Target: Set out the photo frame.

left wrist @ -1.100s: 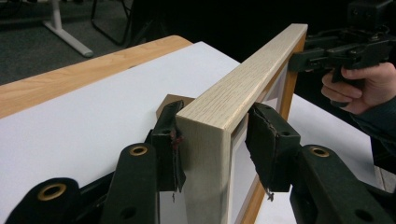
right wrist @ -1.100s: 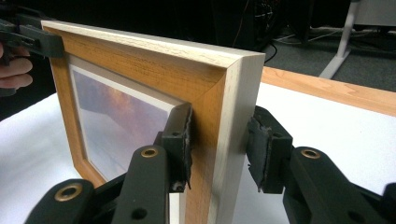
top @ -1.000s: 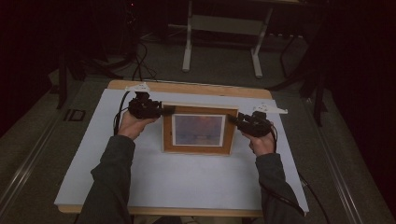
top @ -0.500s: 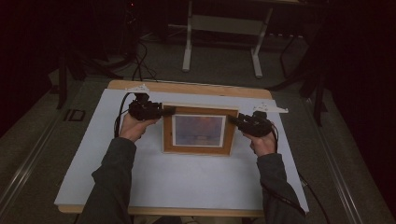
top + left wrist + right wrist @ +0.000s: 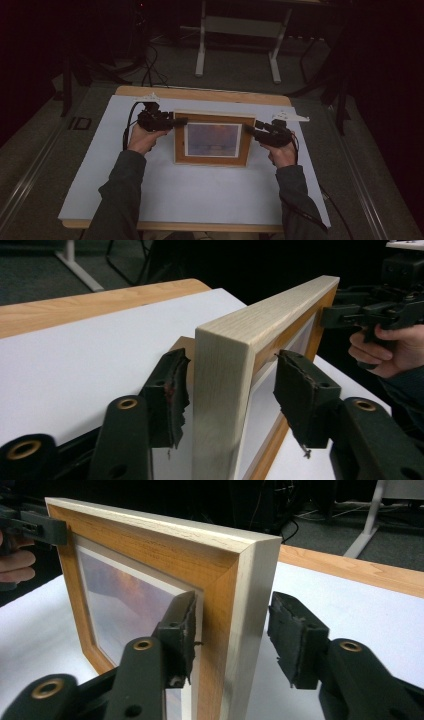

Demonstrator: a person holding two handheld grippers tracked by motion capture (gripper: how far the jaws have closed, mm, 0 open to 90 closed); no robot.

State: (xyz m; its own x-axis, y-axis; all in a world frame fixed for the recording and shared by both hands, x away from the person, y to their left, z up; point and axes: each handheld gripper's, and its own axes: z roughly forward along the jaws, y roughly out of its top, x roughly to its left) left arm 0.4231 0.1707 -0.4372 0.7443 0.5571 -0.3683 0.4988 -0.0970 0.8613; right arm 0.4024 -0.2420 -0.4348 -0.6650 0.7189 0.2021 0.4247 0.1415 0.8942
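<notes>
Wooden frame (image 5: pixel 212 138) (sunset picture (image 5: pixel 212 139) inside)

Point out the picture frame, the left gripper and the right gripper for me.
picture frame (image 5: pixel 211 159), high view, lower wooden rail.
left gripper (image 5: pixel 225 385), left gripper view, midway between its fingertips.
right gripper (image 5: pixel 232 622), right gripper view, midway between its fingertips.

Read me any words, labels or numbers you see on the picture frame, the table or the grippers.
None can be read.
Picture frame: wood, with a blurred orange and purple picture and no lettering.
White table top: unmarked.
Small dark item on the floor: too small and dim to tell.
</notes>
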